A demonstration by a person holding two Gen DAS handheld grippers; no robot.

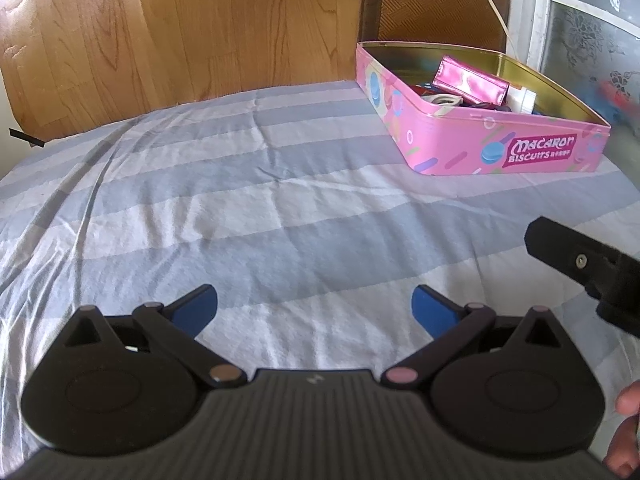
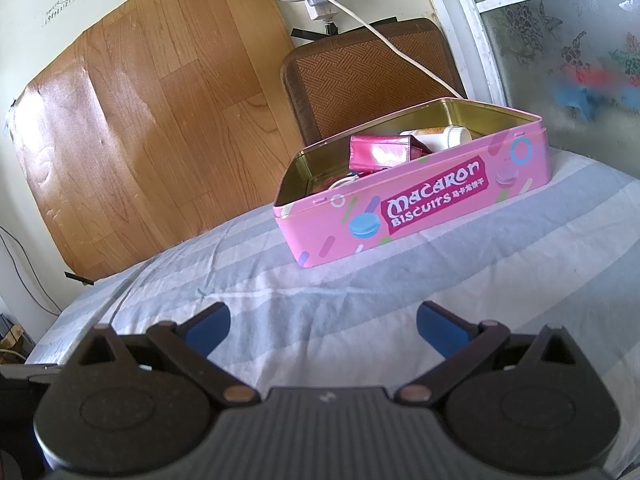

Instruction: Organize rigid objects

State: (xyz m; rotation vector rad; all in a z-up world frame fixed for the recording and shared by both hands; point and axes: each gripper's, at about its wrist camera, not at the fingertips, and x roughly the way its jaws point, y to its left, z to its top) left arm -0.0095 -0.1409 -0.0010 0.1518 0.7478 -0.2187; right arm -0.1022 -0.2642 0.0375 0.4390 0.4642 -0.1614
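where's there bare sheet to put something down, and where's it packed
The striped sheet lies bare from the left tongs up to the wooden board, and left of the pink tin. A bare strip also runs between the tin and the right tongs. Both tongs are open and hold nothing. The tin's inside is crowded around a pink wallet.

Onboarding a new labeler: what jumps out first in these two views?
The open pink Macaron Biscuits tin on the striped bedsheet, ahead and to the right, already holds a shiny magenta pouch and a white tube. Both the left gripper and the right gripper are open and empty above the sheet. A wood-pattern panel leans behind the bed.
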